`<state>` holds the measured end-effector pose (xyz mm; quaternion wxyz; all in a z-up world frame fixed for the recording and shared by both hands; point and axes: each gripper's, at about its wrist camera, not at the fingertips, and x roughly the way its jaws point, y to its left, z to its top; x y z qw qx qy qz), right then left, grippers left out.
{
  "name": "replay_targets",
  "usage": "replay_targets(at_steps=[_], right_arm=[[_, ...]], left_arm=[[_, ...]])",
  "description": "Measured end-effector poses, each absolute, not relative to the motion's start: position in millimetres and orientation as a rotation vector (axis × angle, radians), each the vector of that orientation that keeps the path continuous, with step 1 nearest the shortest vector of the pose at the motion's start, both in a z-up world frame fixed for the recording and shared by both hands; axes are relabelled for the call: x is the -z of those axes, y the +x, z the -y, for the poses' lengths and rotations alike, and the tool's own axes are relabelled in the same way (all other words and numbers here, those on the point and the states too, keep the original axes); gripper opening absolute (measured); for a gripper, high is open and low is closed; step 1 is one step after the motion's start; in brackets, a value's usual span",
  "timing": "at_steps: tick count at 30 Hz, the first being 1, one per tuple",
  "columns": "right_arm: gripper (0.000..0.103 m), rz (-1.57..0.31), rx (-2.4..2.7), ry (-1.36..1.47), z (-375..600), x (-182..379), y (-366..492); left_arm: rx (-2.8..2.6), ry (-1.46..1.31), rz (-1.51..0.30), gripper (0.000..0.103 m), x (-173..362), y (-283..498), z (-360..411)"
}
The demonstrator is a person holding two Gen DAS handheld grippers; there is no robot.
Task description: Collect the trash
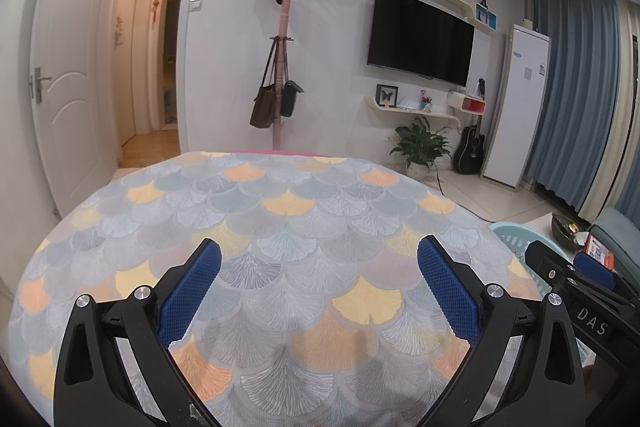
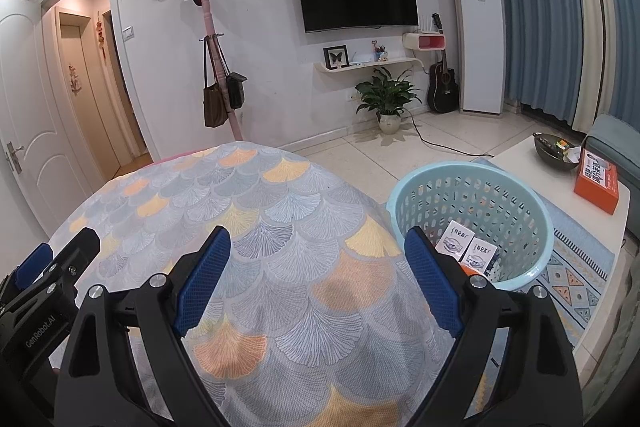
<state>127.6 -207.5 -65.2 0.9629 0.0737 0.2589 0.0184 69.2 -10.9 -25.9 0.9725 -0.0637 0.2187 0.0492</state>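
A light blue perforated basket [image 2: 516, 187] stands on the floor to the right of a table covered in a fan-patterned cloth [image 2: 256, 227]. Two small white packets [image 2: 468, 247] lie inside it, partly behind my right finger. My right gripper [image 2: 318, 271] hovers open over the cloth with nothing between its blue pads. My left gripper [image 1: 320, 275] also stands open and empty over the same cloth [image 1: 280, 211]. The basket's rim [image 1: 516, 239] shows at the right of the left wrist view, behind the other gripper's tip [image 1: 560, 271].
A low white table [image 2: 532, 167] right of the basket carries an orange box [image 2: 596, 183] and a dark bowl [image 2: 554, 147]. A patterned rug [image 2: 576, 267] lies under the basket. Against the far wall stand a coat stand with bags [image 2: 218, 83], a potted plant [image 2: 388, 99], a guitar [image 2: 442, 83].
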Motion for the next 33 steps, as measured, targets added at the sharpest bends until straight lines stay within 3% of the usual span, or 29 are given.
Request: replay_targets(at_steps=[33], right_arm=[[0.085,-0.453,-0.007,0.091,207.4,56.0,119.2]], left_arm=[[-0.094,-0.121,-0.448,0.096,28.4,68.5,10.5]])
